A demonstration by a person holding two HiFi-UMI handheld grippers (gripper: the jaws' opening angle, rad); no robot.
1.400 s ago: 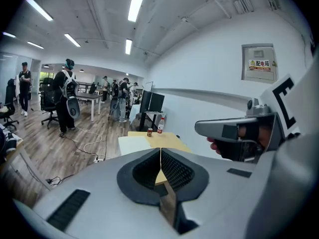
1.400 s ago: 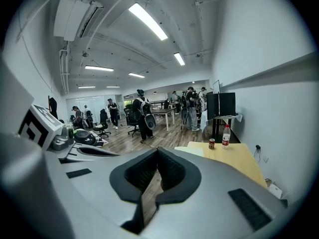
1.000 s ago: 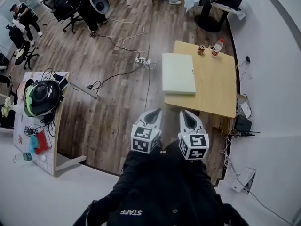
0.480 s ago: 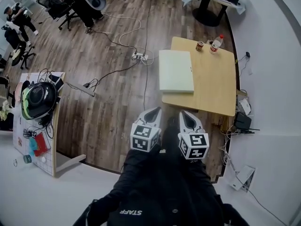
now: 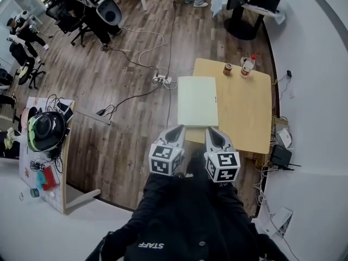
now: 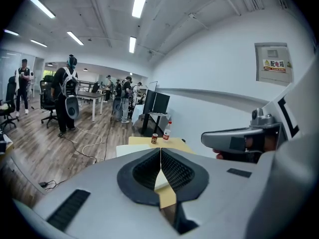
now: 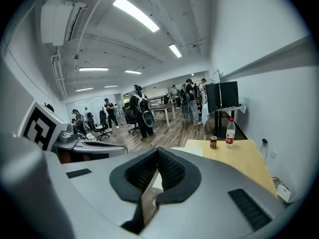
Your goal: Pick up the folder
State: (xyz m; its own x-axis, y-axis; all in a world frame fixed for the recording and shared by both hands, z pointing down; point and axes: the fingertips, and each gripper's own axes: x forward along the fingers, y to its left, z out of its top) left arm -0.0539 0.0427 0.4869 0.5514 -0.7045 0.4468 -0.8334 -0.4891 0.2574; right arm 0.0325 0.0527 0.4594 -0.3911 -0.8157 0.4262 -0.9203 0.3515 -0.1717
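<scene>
The folder (image 5: pixel 198 101), a pale green flat rectangle, lies on the left part of a light wooden table (image 5: pixel 244 113) and overhangs its left edge slightly. My left gripper (image 5: pixel 178 130) and right gripper (image 5: pixel 213 131) are held side by side just short of the table's near edge, both pointing at it. Each one is shut with nothing between its pads. In the left gripper view the folder (image 6: pixel 130 150) shows beyond the shut left gripper (image 6: pixel 160 156). In the right gripper view the folder (image 7: pixel 192 152) peeks over the shut right gripper (image 7: pixel 158 156).
A small can (image 5: pixel 228 69) and a plastic bottle (image 5: pixel 247 66) stand at the table's far edge. A power strip with cables (image 5: pixel 163 81) lies on the wood floor left of the table. A cluttered side desk (image 5: pixel 44 130) is at far left, and a white wall runs along the right.
Both grippers have moved forward together towards the table. The folder and table now lie closer to the gripper tips. Both stay shut.
</scene>
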